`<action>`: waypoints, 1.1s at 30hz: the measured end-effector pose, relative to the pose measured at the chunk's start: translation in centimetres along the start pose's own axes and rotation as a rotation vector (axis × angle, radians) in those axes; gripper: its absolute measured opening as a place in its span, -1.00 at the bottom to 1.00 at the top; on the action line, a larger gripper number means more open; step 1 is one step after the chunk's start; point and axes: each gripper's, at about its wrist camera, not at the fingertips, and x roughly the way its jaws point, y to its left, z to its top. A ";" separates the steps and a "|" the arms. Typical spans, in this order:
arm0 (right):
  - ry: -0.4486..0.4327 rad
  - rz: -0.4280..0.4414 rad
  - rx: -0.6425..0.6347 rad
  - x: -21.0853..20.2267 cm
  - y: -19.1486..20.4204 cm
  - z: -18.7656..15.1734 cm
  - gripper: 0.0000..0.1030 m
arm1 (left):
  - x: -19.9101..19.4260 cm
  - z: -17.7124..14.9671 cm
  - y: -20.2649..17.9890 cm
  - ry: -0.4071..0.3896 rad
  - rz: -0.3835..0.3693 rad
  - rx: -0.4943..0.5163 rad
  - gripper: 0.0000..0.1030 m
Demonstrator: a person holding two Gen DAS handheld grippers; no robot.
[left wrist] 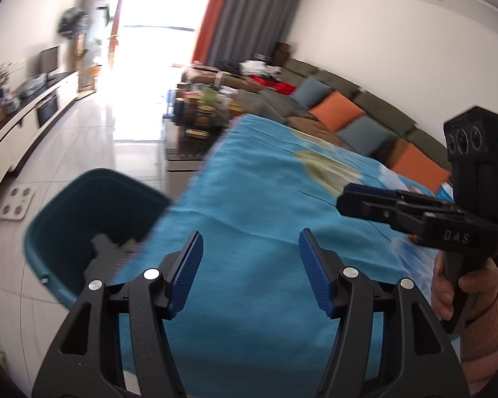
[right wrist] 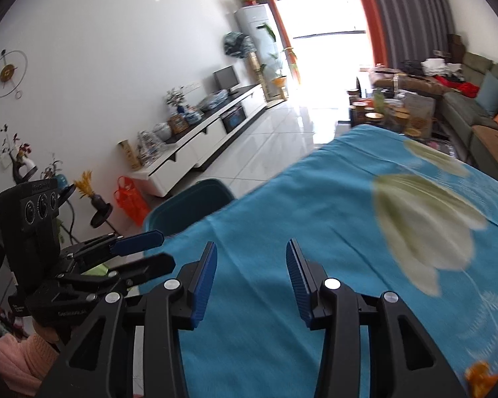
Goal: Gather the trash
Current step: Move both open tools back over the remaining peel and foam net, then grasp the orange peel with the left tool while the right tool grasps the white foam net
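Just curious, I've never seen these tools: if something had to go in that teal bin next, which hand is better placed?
Probably the left. The teal bin sits right beside the left gripper, off the blue cloth's edge. The right gripper hangs farther over the cloth. Both are open and empty.

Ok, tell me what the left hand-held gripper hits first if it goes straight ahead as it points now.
Most likely the blue tablecloth: the left hand-held gripper, open and empty, points down onto it. The teal bin sits off to its left. Depth is blurred.

blue floral cloth (right wrist: 315,199) | sofa (left wrist: 365,99) | white TV cabinet (right wrist: 199,142) | wall clock (right wrist: 7,73)
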 end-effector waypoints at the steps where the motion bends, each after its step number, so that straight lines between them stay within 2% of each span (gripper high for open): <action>1: -0.007 -0.015 0.013 -0.9 -0.8 -0.4 -0.20 | 0.6 -0.1 -1.4 0.014 -0.027 0.029 0.15; 8: -0.061 -0.159 0.120 -6.5 -6.4 -3.2 -0.20 | 4.1 -0.4 -9.1 0.083 -0.160 0.151 0.15; 15: -0.111 -0.294 0.264 -11.1 -14.4 -5.0 -0.11 | 8.2 -0.3 -15.0 0.159 -0.251 0.224 0.15; 21: -0.115 -0.368 0.366 -12.4 -20.7 -5.5 -0.08 | 11.4 0.2 -18.5 0.221 -0.284 0.260 0.13; 24: -0.105 -0.382 0.406 -12.2 -23.1 -5.4 0.08 | 12.7 0.0 -20.1 0.250 -0.283 0.276 0.12; 27: -0.091 -0.391 0.449 -11.6 -25.5 -5.3 0.09 | 14.1 -0.2 -21.4 0.284 -0.287 0.289 0.06; 33: -0.066 -0.406 0.488 -10.1 -28.2 -4.6 0.11 | 15.7 -0.4 -22.8 0.336 -0.303 0.299 -0.04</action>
